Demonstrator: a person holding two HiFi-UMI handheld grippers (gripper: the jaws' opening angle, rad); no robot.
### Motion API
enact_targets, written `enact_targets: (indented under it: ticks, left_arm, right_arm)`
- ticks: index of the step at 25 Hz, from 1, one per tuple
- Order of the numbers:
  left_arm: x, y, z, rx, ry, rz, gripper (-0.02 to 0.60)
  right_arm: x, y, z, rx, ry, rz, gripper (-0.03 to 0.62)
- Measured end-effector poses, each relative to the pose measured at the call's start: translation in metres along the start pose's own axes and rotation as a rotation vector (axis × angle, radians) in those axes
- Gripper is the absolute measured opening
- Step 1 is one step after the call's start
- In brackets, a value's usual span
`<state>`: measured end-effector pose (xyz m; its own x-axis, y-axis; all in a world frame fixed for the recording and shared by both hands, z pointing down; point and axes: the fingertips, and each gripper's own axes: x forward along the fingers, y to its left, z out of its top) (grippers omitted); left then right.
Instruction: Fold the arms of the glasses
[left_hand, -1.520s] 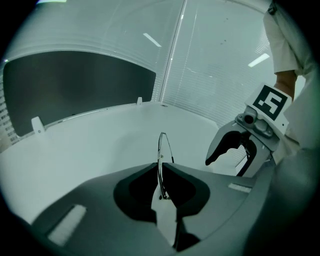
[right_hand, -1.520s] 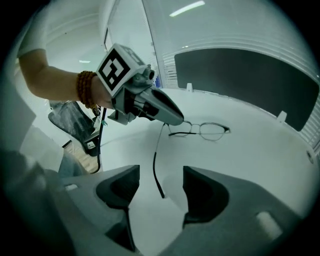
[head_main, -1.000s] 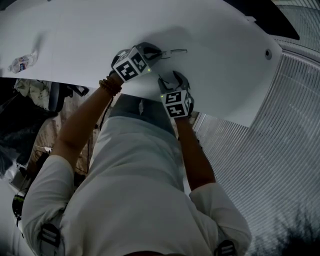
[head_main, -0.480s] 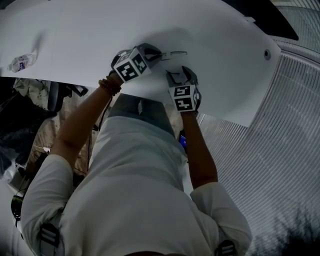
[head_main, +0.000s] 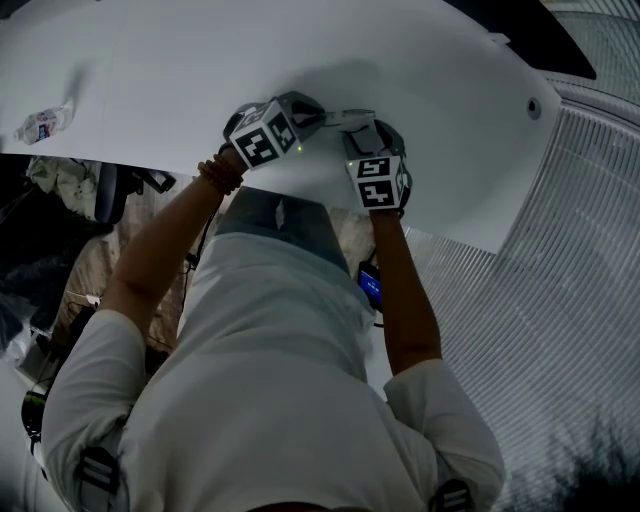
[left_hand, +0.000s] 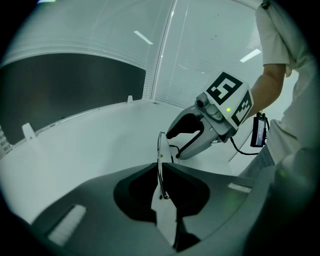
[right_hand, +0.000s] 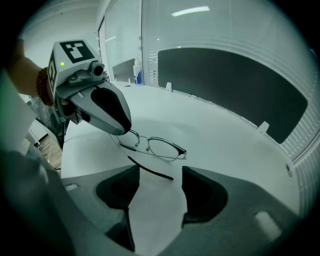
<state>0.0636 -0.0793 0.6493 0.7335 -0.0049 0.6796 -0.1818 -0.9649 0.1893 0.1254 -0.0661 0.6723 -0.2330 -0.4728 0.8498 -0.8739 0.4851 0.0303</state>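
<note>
Roughly, the folding looks under way but not finished. At the far left of the table (head_main: 150, 60) lies a single crumpled bottle (head_main: 40, 125), well apart from the work and seemingly no part of it. Next comes the left gripper (head_main: 316, 112), its jaws pressed together on one end of the glasses (right_hand: 159, 147). Its own view shows the thin frame pinched edge-on between them, so it serves as the anchor. The glasses sit low over the table, between the two grippers and near the person's edge of it. There is one pair, with both lenses showing in the right gripper view. One arm (right_hand: 150, 170) shows plainly. It runs from the held end out toward the right gripper (head_main: 358, 126) and stands off from the frame instead of lying flat behind the lenses, so I judge it only partly swung in. A faint line behind the nearer lens may be the second arm already folded, but I cannot tell. The right gripper's jaws stand wide apart, with the arm's dark tip lying across the gap between them and touching neither. What seems left is to push that arm home against the frame. The count: one bottle, one pair of glasses, two grippers.
</note>
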Motion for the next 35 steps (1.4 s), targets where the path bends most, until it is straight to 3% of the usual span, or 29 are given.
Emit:
enact_targets:
  ticks: [15, 21, 35]
  left_arm:
    - [0.004, -0.013, 0.004, 0.027, -0.008, -0.031, 0.040]
    - [0.000, -0.019, 0.013, -0.009, -0.036, -0.067, 0.083]
    - [0.006, -0.039, 0.012, -0.021, -0.047, -0.108, 0.077]
  right_arm:
    - [0.004, -0.007, 0.001, 0.051, -0.001, -0.010, 0.262]
    - [0.006, -0.006, -0.004, 0.050, 0.007, -0.010, 0.262]
    - [-0.003, -0.005, -0.023, 0.050, 0.024, -0.030, 0.262]
